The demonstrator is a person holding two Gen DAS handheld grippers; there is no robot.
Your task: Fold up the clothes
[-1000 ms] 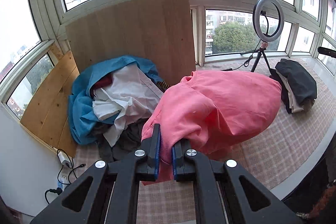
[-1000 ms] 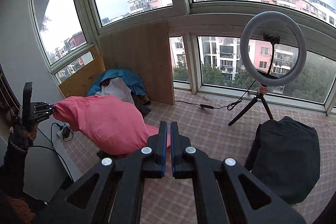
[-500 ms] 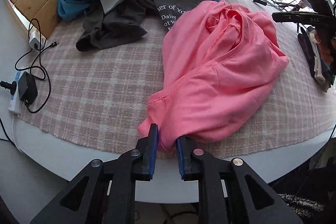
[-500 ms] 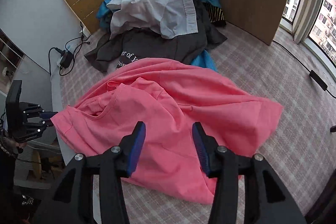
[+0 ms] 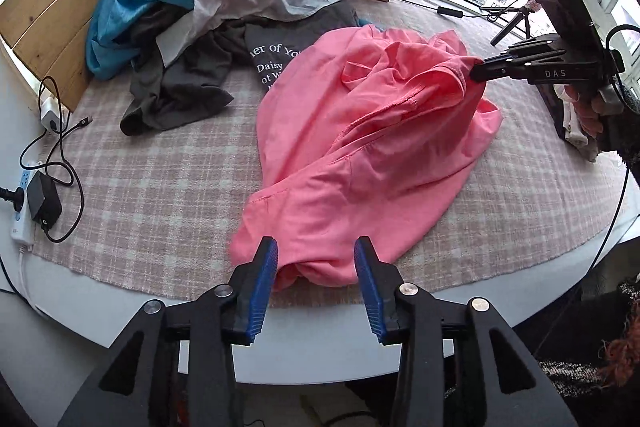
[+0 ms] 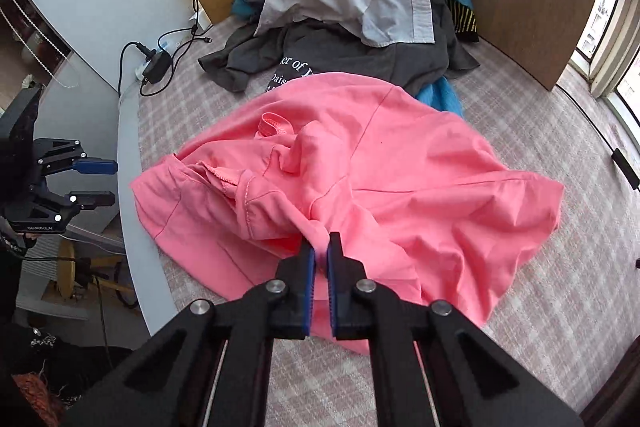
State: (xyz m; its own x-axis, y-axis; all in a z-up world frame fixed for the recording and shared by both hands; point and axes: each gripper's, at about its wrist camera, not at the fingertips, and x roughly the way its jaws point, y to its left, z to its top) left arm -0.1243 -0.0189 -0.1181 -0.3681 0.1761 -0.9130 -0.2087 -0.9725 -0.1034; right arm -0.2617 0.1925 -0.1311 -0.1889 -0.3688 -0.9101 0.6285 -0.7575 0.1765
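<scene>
Left wrist view: left tool [image 5: 315,267] had jaws wide apart, holding nothing, just over pink shirt [image 5: 372,151] hem at bench [image 5: 140,195] edge. Right tool [image 6: 321,255] was clamped on shirt fold, lifting it; garment crumpled, prob. to spread flat.

Left hand-held gripper [image 5: 316,279] released shirt [image 5: 372,147] — right [image 6: 321,259] gripped.
</scene>
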